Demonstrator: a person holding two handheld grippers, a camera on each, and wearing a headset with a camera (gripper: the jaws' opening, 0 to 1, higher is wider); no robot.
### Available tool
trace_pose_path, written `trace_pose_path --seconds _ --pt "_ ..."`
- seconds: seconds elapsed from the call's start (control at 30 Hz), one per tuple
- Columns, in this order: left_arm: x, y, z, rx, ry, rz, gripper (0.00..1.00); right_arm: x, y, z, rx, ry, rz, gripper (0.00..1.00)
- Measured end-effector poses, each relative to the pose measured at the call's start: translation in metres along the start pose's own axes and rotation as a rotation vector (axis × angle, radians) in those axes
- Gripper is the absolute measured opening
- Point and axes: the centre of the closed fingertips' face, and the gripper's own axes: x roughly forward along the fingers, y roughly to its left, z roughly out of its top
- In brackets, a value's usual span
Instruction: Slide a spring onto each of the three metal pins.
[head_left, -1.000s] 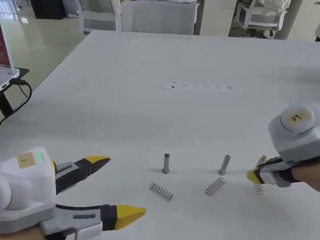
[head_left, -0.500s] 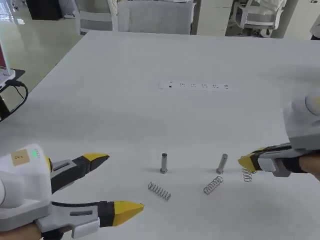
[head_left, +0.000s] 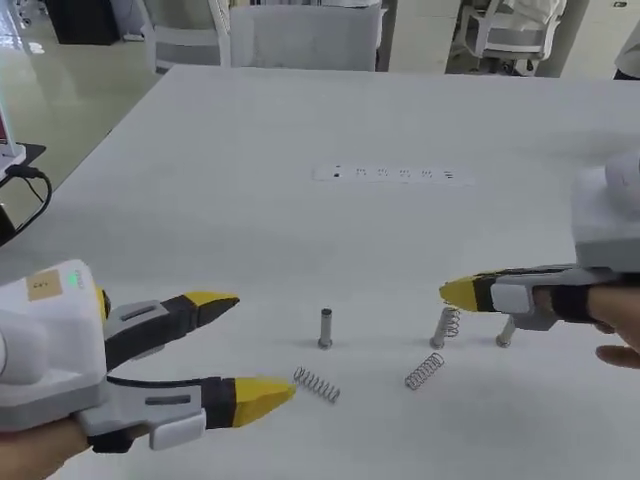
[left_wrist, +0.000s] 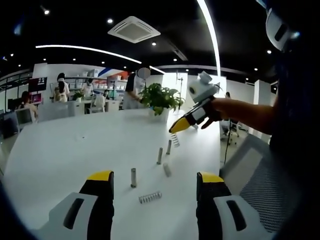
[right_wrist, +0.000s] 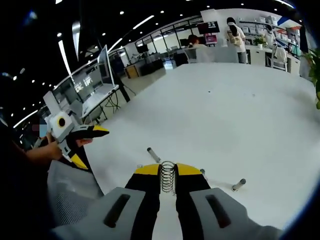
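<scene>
Three short metal pins stand in a row on the white table: the left pin (head_left: 325, 328), the middle pin (head_left: 439, 336) and the right pin (head_left: 505, 333). My right gripper (head_left: 456, 292) is shut on a spring (head_left: 451, 320) (right_wrist: 168, 176), which hangs right beside the top of the middle pin; I cannot tell whether it is over the pin. Two loose springs lie in front of the pins, one (head_left: 317, 384) near the left pin and one (head_left: 424, 371) near the middle pin. My left gripper (head_left: 241, 346) (left_wrist: 155, 179) stands open at the near left, holding nothing.
A strip of built-in sockets (head_left: 390, 174) sits in the table's middle, beyond the pins. Chairs (head_left: 300, 30) stand along the far edge. A black cable (head_left: 25, 185) hangs off to the left of the table.
My right gripper has carried the spring leftward and up, from beside the right pin to the middle pin, which uncovers the right pin. The left gripper has stayed open in roughly the same place.
</scene>
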Motion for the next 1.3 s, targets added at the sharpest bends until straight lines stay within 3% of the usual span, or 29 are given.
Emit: trace_pose_path --seconds 0.4,0.6,0.77,1.0,1.3 --pt "0.021 -0.012 0.027 0.003 -0.035 -0.086 0.55 0.0 0.039 0.023 -0.001 -0.064 0.091 0.08" --pt "0.032 -0.018 0.037 -0.004 -0.057 -0.119 0.5 0.0 0.064 0.037 -0.018 -0.094 0.144 0.08" --pt "0.04 -0.025 0.038 0.007 -0.053 -0.142 0.46 0.0 0.084 0.048 -0.019 -0.124 0.197 0.08" --pt "0.047 -0.029 0.038 0.019 -0.048 -0.143 0.35 0.002 0.097 0.049 -0.028 -0.129 0.228 0.08" --pt "0.049 -0.032 0.042 0.025 -0.057 -0.148 0.18 0.003 0.102 0.049 -0.029 -0.13 0.241 0.08"
